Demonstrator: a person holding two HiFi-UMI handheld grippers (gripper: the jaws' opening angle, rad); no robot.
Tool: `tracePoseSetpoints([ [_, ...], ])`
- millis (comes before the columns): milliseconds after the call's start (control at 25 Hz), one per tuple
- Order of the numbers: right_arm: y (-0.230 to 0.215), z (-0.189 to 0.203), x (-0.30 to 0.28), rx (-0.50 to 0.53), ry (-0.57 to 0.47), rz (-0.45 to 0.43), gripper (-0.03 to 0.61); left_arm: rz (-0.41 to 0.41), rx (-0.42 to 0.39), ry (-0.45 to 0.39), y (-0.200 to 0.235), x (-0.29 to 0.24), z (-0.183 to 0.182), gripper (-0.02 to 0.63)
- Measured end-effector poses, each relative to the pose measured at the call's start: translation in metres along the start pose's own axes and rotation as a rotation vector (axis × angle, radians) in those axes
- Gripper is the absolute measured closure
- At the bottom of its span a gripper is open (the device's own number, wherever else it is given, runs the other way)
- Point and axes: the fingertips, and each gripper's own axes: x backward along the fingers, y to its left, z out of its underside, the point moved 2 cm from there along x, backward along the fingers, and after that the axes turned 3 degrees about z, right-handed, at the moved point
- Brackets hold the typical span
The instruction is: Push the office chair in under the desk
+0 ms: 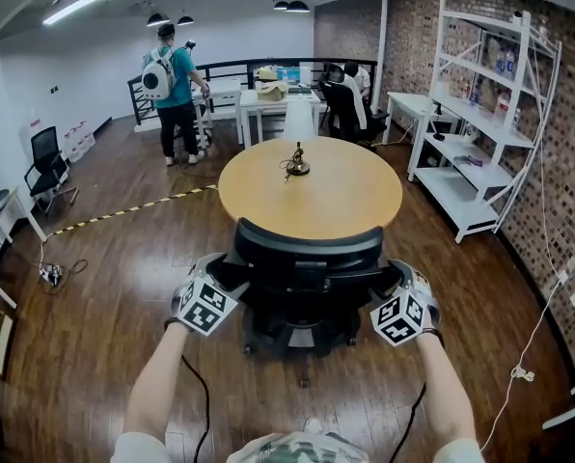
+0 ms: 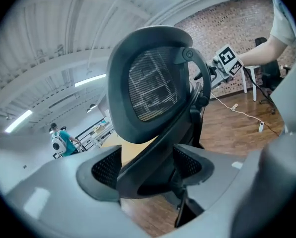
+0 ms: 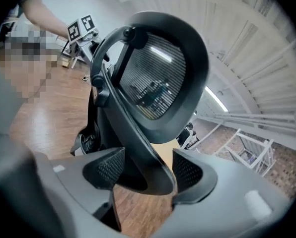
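A black office chair [image 1: 307,258] with a mesh back stands at the near edge of the round wooden table [image 1: 355,201], its seat partly under the top. My left gripper [image 1: 230,270] holds the left side of the chair back and my right gripper [image 1: 389,280] holds the right side. In the left gripper view the curved back frame [image 2: 153,148] fills the gap between the jaws of the left gripper [image 2: 150,170]. The right gripper view shows the same frame [image 3: 138,133] between the jaws of the right gripper [image 3: 143,170], touching both pads.
A small dark object [image 1: 296,165] sits on the table. White shelving [image 1: 480,114] lines the brick wall at right. A person with a backpack [image 1: 175,90] stands far back by white tables [image 1: 268,99]. Another black chair [image 1: 48,167] and floor tape [image 1: 133,210] lie left.
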Motion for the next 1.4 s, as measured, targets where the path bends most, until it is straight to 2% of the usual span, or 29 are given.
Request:
tracePoseSetpoints([
  [160,0.006,-0.006,0.022,-0.081,-0.008,0.022,0.278,0.014,0.017,-0.042,-0.016,0.015,-0.006,0.271],
  [400,0.034,-0.021,0.062,-0.182,-0.028,0.027,0.284,0.053,0.066,-0.096,-0.044,0.039,-0.007,0.324],
  [600,0.055,-0.028,0.101,-0.266,-0.042,0.045,0.322,0.108,0.121,-0.173,-0.074,0.059,-0.018,0.383],
  [720,0.066,-0.033,0.122,-0.275,-0.059,0.09,0.37,0.134,0.163,-0.227,-0.089,0.072,-0.025,0.424],
  [920,0.084,-0.044,0.155,-0.325,-0.092,0.126,0.43,0.179,0.205,-0.269,-0.121,0.09,-0.029,0.485],
  [1160,0.101,-0.062,0.182,-0.398,-0.147,0.132,0.476,0.188,0.276,-0.304,-0.14,0.11,-0.03,0.55],
  [1400,0.121,-0.068,0.202,-0.455,-0.195,0.106,0.515,0.172,0.297,-0.35,-0.161,0.132,-0.047,0.597],
])
